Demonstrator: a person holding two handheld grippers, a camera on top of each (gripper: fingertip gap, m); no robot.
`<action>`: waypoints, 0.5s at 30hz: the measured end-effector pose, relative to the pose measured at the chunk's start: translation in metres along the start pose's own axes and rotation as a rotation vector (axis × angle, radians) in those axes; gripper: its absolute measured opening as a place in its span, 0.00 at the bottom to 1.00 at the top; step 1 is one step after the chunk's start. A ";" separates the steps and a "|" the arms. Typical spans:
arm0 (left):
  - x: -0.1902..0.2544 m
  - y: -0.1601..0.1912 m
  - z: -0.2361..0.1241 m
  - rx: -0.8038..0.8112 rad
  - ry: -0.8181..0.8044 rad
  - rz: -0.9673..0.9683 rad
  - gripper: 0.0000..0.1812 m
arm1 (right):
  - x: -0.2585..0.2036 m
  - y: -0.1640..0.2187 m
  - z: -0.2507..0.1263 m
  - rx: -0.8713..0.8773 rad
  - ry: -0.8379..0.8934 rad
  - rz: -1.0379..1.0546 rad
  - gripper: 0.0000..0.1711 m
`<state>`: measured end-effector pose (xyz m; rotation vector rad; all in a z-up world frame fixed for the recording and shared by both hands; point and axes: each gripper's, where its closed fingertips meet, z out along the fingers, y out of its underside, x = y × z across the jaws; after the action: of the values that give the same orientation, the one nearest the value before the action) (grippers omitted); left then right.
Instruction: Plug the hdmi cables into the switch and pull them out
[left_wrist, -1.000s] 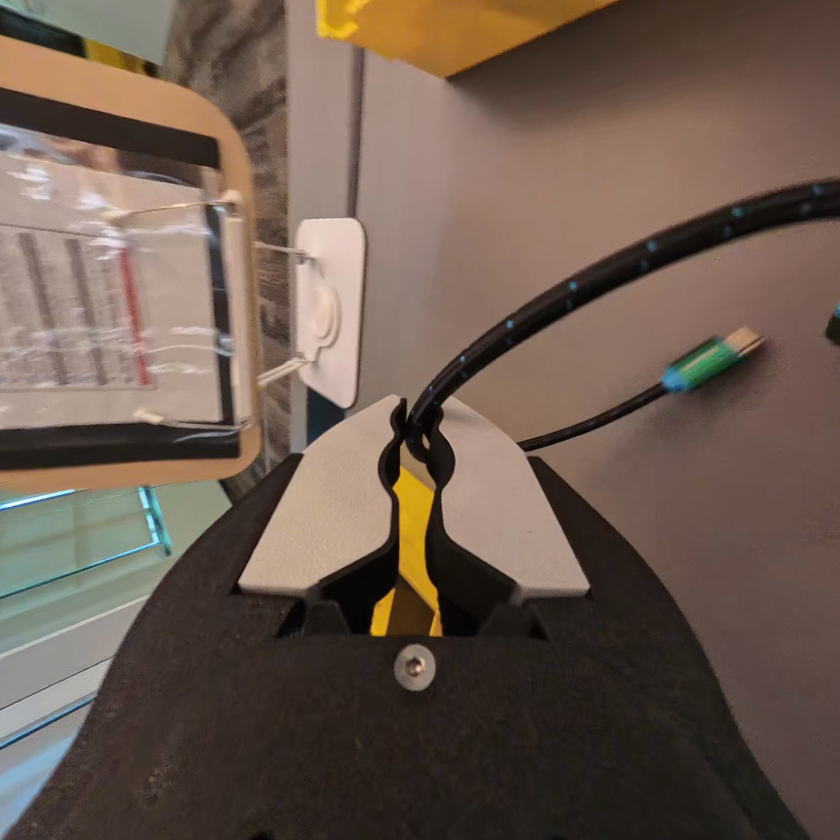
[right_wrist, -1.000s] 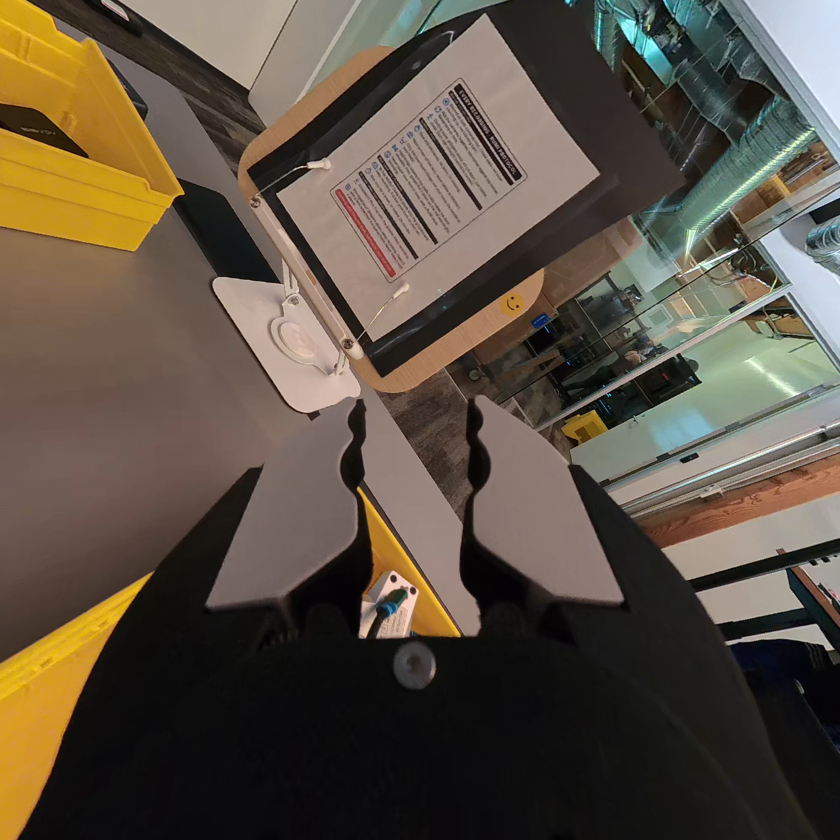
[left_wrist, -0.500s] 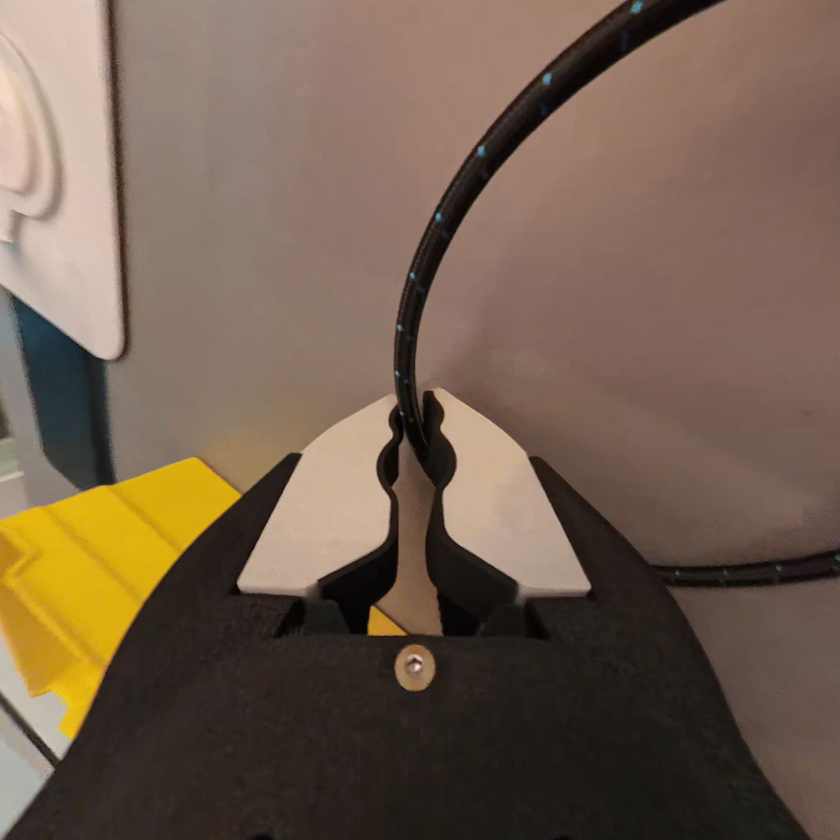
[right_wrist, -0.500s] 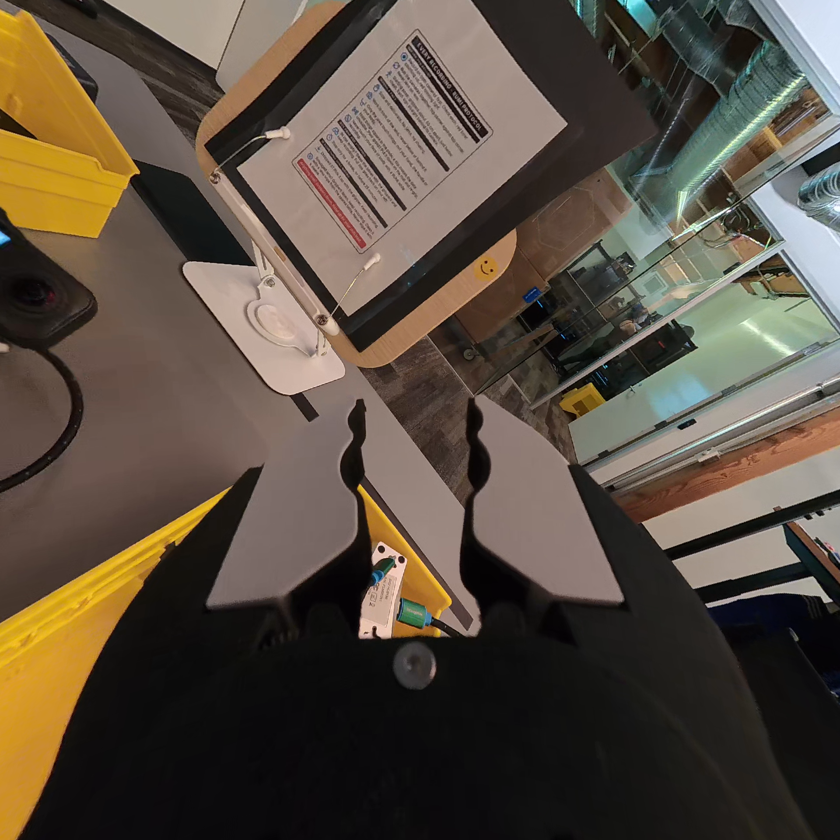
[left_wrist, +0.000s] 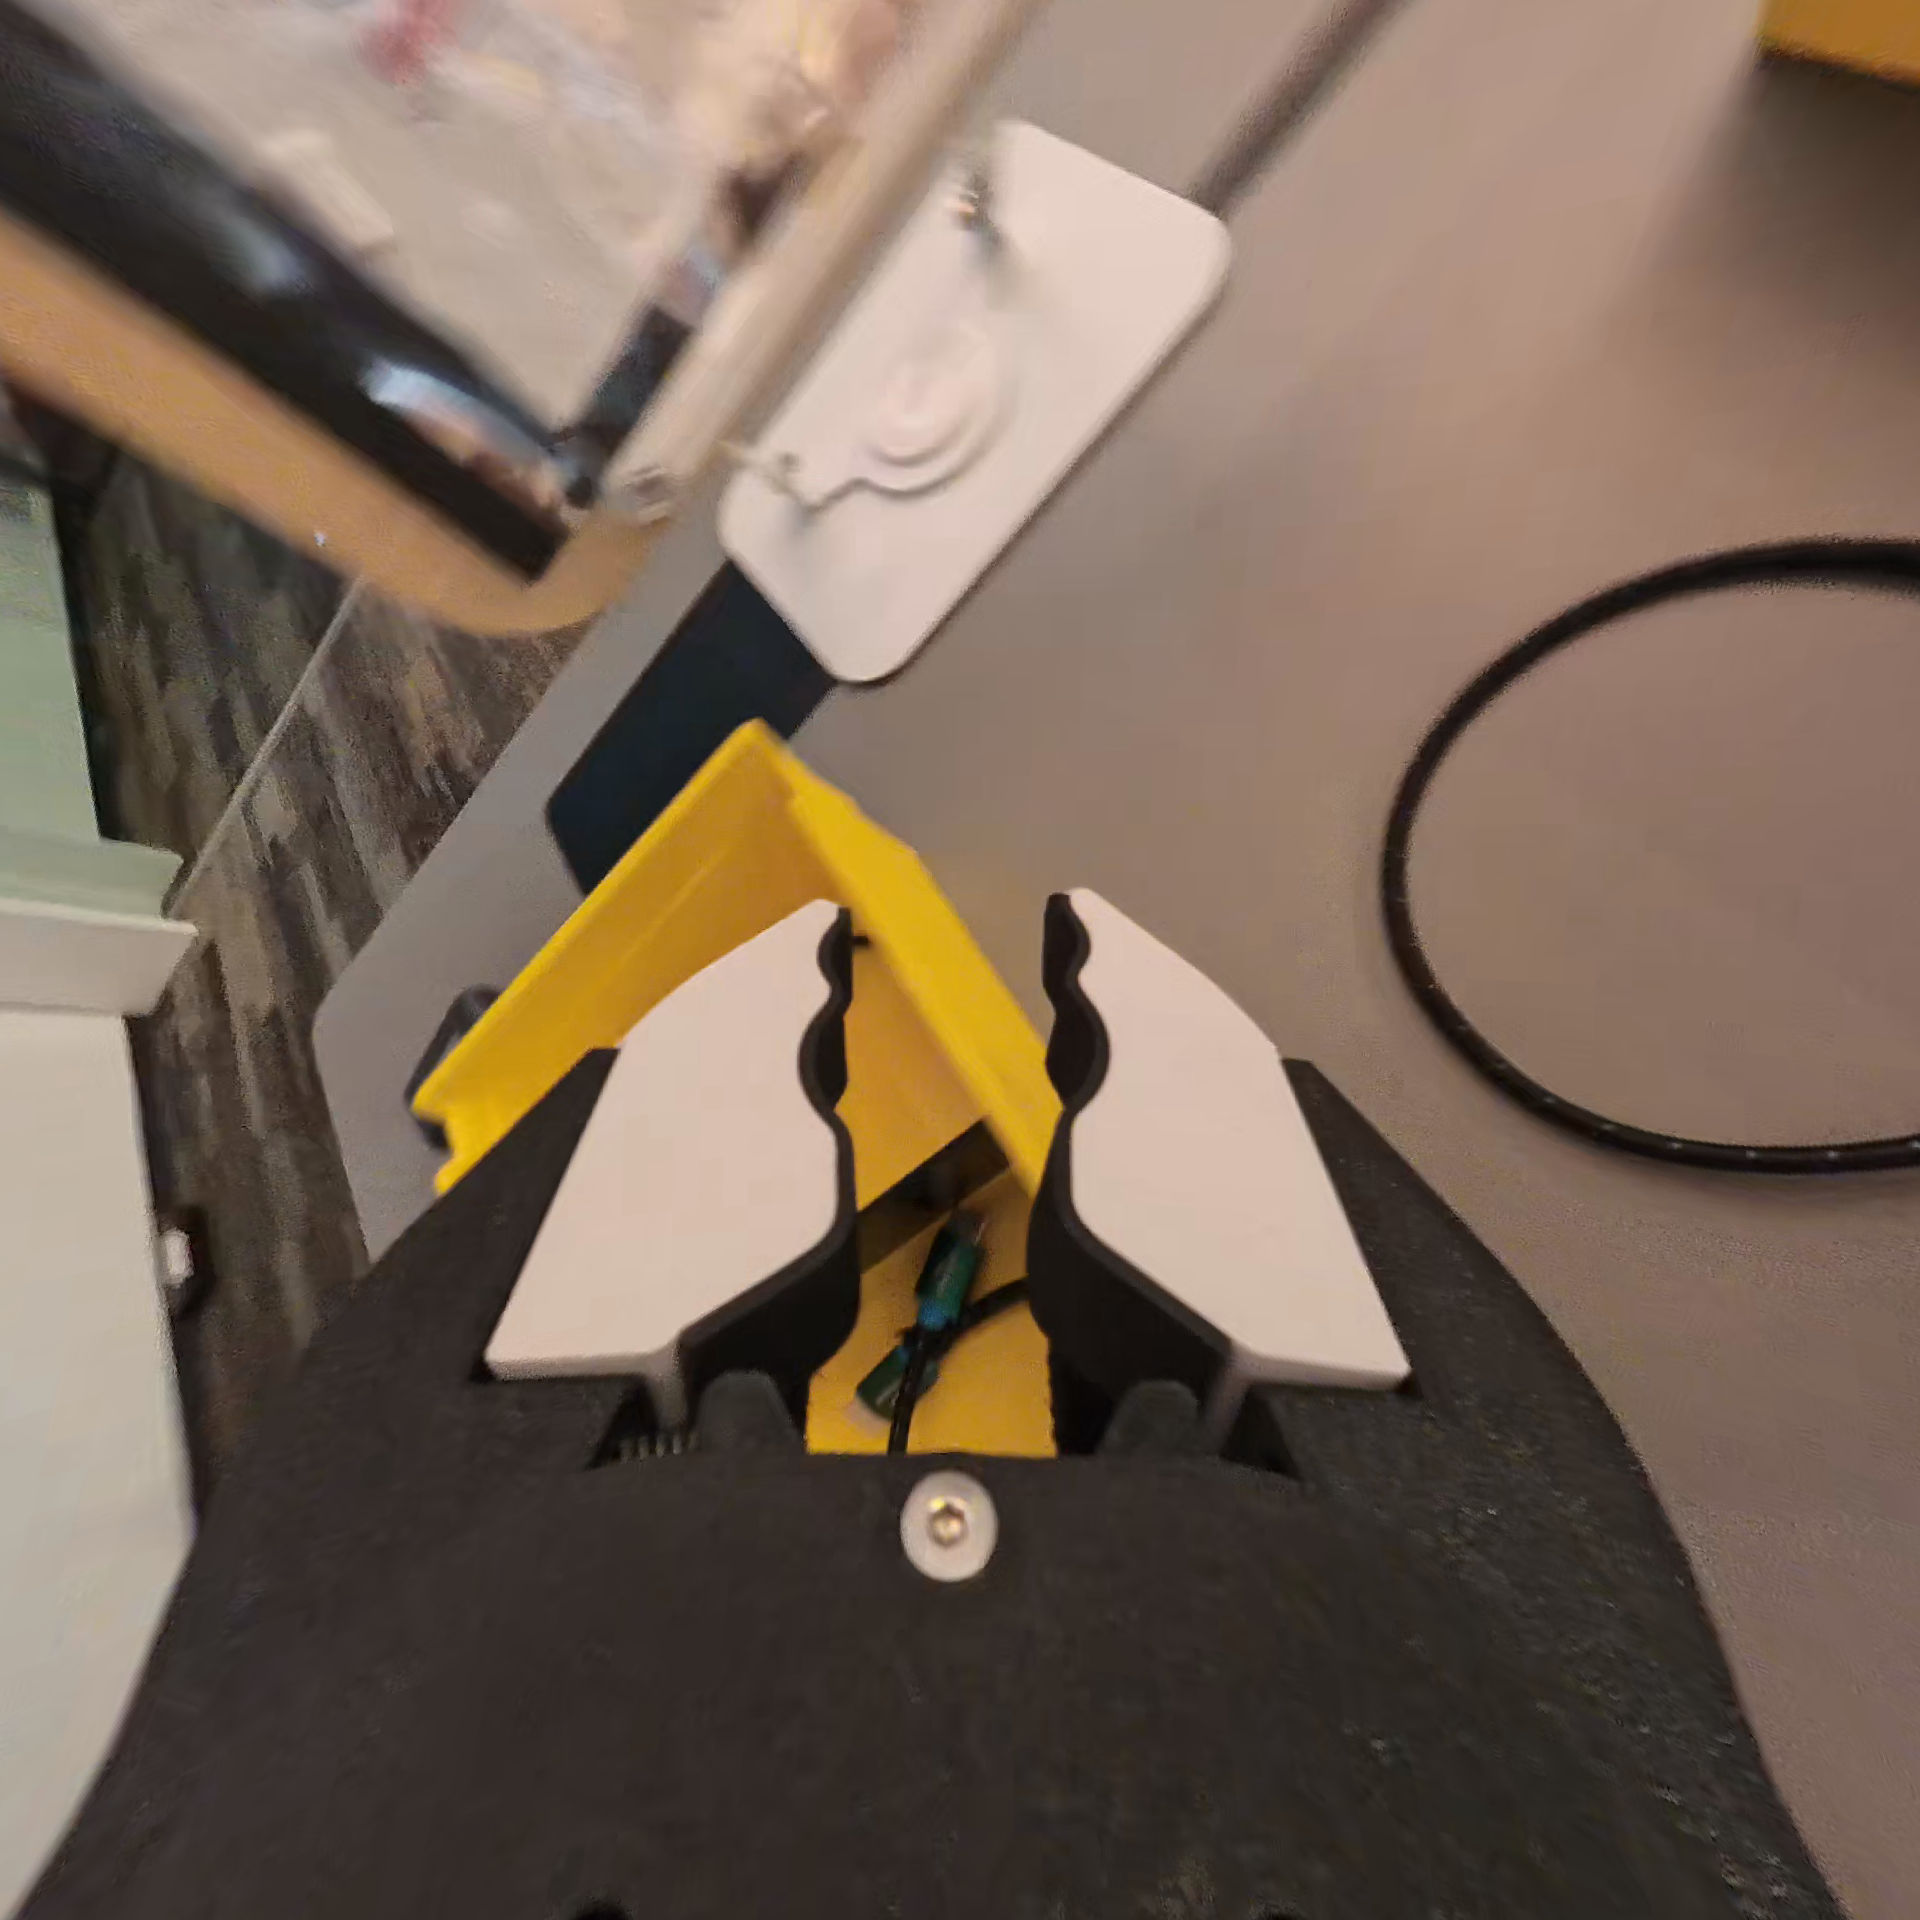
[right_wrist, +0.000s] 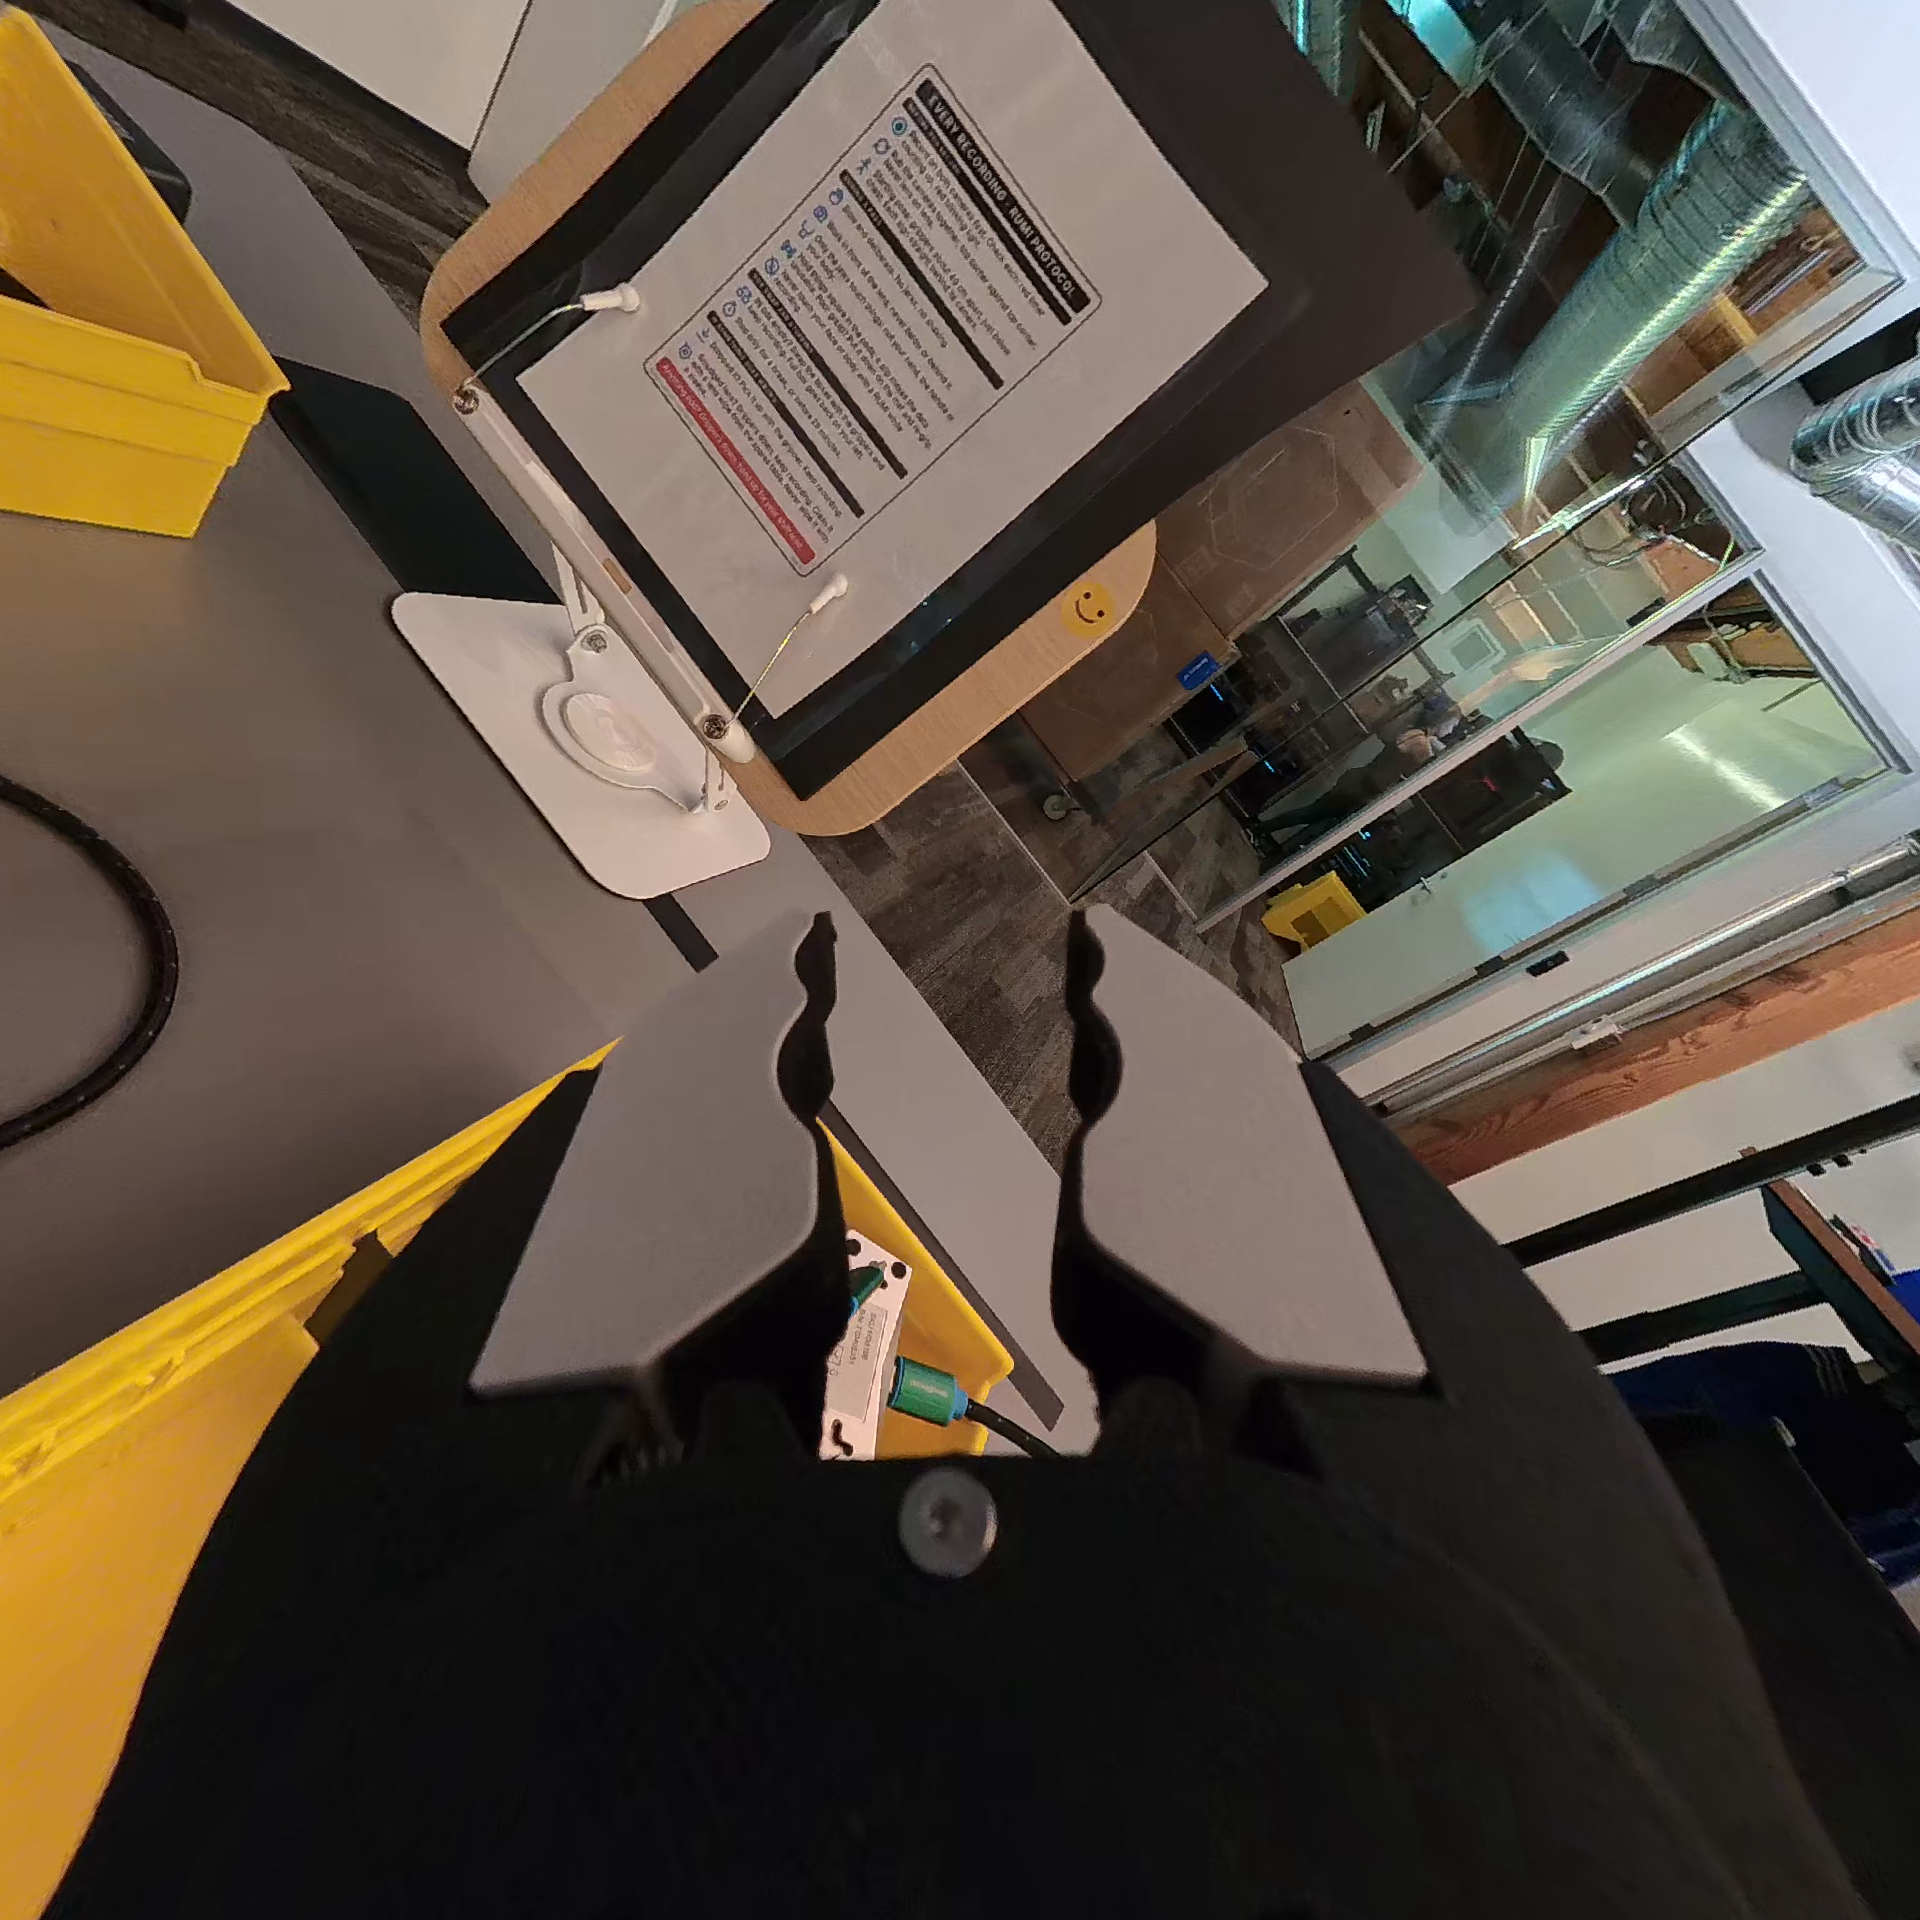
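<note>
Grey tabletop (left_wrist: 1558, 312) lies open on my left side, where a black cable (left_wrist: 1455, 997) loops loose, well apart from my left gripper (left_wrist: 940, 914), whose jaws stand apart and empty over the corner of a yellow bin (left_wrist: 790, 821). My right gripper (right_wrist: 945, 930) is likewise spread on nothing above the table's far edge. Inside the bin I see the white switch (right_wrist: 868, 1361) with a green-headed HDMI plug (right_wrist: 925, 1392) against it.

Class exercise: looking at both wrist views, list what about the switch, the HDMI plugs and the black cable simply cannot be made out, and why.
- Switch, right wrist view: mostly hidden behind the right gripper; ports unseen.
- Green plugs, left wrist view: blurred, partly hidden by the left gripper; seating unclear.
- Black cable: loop cut off by the right edge; ends unseen.
</note>
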<state>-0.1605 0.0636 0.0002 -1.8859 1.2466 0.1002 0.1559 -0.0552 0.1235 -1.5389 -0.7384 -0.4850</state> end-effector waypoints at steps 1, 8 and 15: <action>-0.017 0.009 -0.010 0.028 -0.008 -0.072 0.19 | 0.001 0.000 0.000 0.000 0.001 0.002 0.25; -0.083 0.111 0.038 -0.360 0.054 -0.208 0.22 | -0.004 0.005 0.008 -0.023 -0.015 -0.008 0.25; -0.100 0.150 0.080 -0.690 0.123 -0.077 0.23 | -0.007 0.012 0.014 -0.048 -0.027 -0.010 0.25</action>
<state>-0.2992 0.1688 -0.0925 -2.5566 1.3228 0.4229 0.1579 -0.0426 0.1090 -1.5892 -0.7604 -0.4937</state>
